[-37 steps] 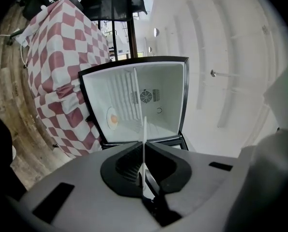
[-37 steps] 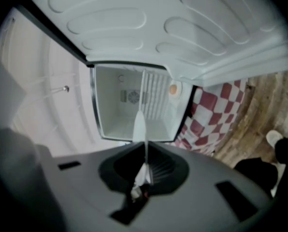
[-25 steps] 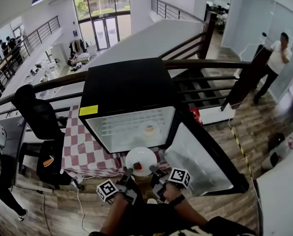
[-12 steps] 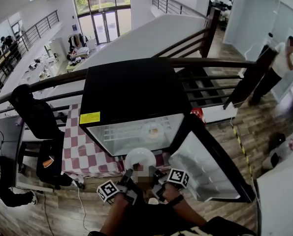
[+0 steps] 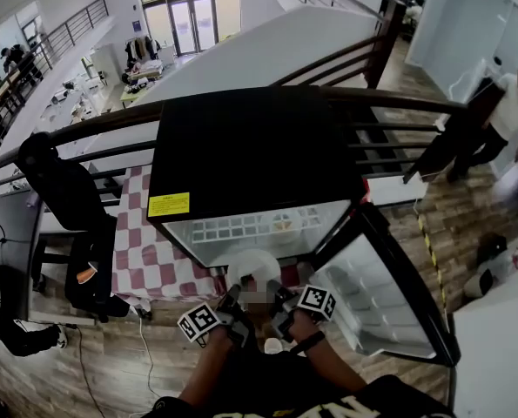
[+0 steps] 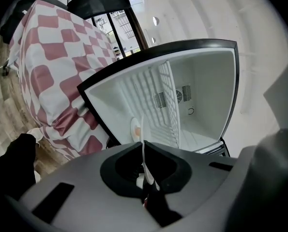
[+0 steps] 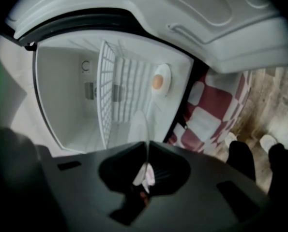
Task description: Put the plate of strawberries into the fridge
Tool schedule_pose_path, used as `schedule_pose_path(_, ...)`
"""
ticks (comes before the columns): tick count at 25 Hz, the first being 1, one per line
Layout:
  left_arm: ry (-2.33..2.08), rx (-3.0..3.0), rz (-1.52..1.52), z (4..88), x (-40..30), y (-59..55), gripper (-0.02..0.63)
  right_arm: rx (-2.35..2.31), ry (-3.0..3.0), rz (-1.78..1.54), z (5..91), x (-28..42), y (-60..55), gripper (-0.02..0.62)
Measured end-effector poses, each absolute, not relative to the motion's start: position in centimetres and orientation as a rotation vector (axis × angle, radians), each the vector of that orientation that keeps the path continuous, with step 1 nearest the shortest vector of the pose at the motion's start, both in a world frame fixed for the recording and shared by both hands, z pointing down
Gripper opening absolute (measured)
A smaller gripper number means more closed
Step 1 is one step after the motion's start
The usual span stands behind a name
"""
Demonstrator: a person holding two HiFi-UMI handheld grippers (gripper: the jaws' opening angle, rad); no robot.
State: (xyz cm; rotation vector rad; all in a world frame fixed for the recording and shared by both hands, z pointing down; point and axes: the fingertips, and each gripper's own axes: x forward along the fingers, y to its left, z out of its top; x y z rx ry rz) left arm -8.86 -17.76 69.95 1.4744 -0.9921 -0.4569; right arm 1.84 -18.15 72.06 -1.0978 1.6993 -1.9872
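Observation:
Both grippers hold a white plate (image 5: 252,266) level at the mouth of the open black fridge (image 5: 241,146). My left gripper (image 5: 235,298) is shut on the plate's near left rim, and my right gripper (image 5: 274,300) is shut on its near right rim. A blurred patch hides the strawberries in the head view. In the left gripper view the plate (image 6: 144,146) shows edge-on, clamped in the left gripper (image 6: 144,178). The right gripper (image 7: 144,174) clamps the plate's thin rim (image 7: 146,129) the same way. Both face the white fridge interior (image 6: 202,95).
The fridge door (image 5: 376,294) stands open to the right. Inside, a wire shelf (image 7: 107,91) carries a small plate with an orange item (image 7: 159,81). The fridge rests on a red-checked tablecloth (image 5: 145,255). A black chair (image 5: 67,207) stands at left; a person (image 5: 511,103) stands far right.
The plate and both grippers have moved forward to the fridge opening. The fridge now sits closer and lower in the head view. The far-right person has shifted slightly.

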Motion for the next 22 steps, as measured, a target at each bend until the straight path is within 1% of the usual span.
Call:
schedule_pose_path(4, -0.998, 1.458, -0.441, 71.6, -9.5, -18.8, 0.032, -1.131, 1.712, -2.002, 73.6, 1.1, -19.2, 0.031)
schedule_pose_path(10, -1.055, 1.518, -0.322, 73.1, -11.0, -20.7, 0.034, -1.165, 1.734, -2.024, 75.2, -0.6, -21.1, 0.031)
schedule_pose_path(22, -1.077, 1.468, -0.325, 76.1, -13.3, -24.9, 0.032, -1.207, 1.731, -2.018, 78.4, -2.8, -25.1, 0.035)
